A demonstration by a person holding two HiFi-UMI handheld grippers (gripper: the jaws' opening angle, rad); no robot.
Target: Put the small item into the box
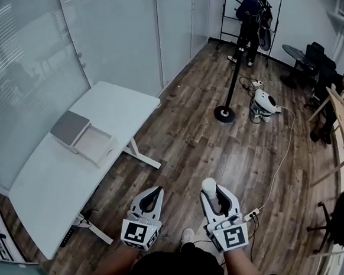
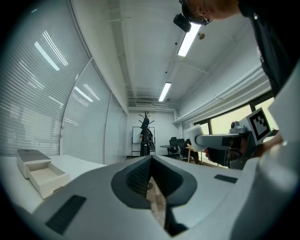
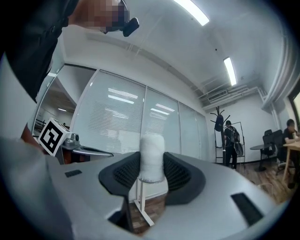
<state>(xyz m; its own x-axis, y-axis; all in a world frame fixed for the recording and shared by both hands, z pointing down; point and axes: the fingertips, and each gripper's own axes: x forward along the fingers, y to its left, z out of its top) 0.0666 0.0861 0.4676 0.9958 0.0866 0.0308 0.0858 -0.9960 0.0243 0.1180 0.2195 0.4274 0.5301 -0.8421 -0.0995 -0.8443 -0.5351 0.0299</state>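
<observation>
A small white cylinder [image 1: 208,184] sticks up between the pads of my right gripper [image 1: 211,189], which is shut on it; in the right gripper view the white cylinder [image 3: 152,157] stands upright in the jaws of the right gripper [image 3: 152,172]. My left gripper [image 1: 154,192] is held beside it with its jaws together and nothing in them, as the left gripper view shows for the left gripper [image 2: 149,175]. The box [image 1: 82,136], a grey lid with an open pale tray, lies on the white table [image 1: 55,184] to the left; the box [image 2: 40,170] also shows there. Both grippers hang over the wooden floor, apart from the table.
A glass partition runs behind the table. A black pole on a round base [image 1: 225,112], a white device [image 1: 263,105] and a cable [image 1: 279,166] lie on the floor ahead. A person [image 1: 251,21] stands at the back; another sits at a desk [image 1: 341,100] on the right.
</observation>
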